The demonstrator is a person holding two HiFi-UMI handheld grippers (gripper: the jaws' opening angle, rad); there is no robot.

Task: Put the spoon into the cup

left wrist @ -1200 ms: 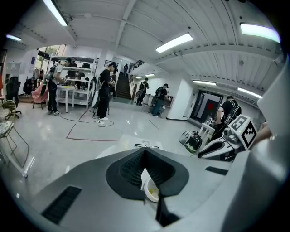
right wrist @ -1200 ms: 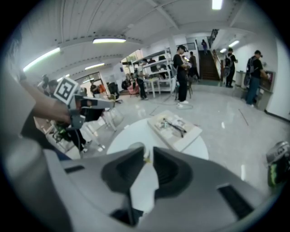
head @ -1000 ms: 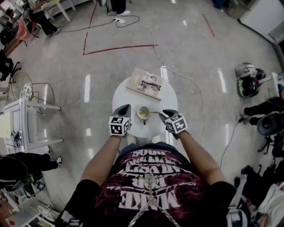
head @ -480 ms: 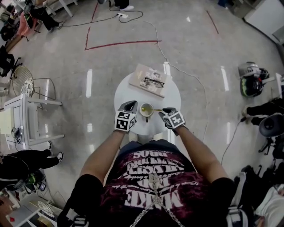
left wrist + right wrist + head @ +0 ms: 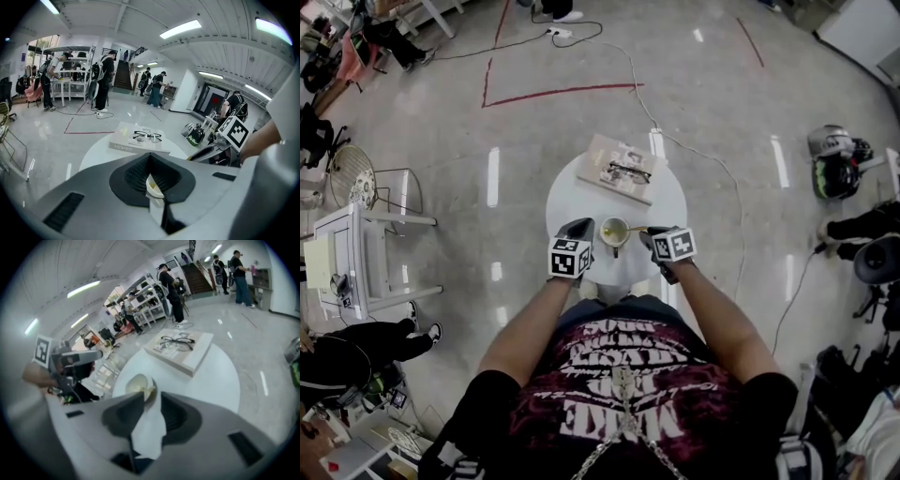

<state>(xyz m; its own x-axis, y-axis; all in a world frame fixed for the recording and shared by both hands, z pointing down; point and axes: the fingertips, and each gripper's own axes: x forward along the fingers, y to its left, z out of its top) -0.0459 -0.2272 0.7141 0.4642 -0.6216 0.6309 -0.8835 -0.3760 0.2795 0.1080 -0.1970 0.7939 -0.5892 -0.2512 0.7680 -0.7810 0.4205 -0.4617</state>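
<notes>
A small white cup [image 5: 614, 231] stands on the round white table [image 5: 567, 192], with yellowish inside [image 5: 137, 383]. A thin golden spoon [image 5: 637, 229] reaches from the cup's rim to my right gripper [image 5: 652, 234]. In the right gripper view the spoon [image 5: 150, 391] sits between the jaw tips of that gripper [image 5: 152, 397], which is shut on its handle. My left gripper [image 5: 584, 228] hovers just left of the cup, apart from it. Its tips [image 5: 150, 154] meet with nothing held. Part of the cup's rim [image 5: 153, 186] shows through the hollow behind them.
A flat box [image 5: 623, 169] with a pair of glasses [image 5: 147, 136] on it lies on the far half of the table. A cable [image 5: 712, 173] runs over the floor past the table. Chairs, bags and people are around the room.
Both grippers have sunk toward the table. The left one has edged closer to the cup. The right one has rolled a little, with the spoon still reaching to the cup.
</notes>
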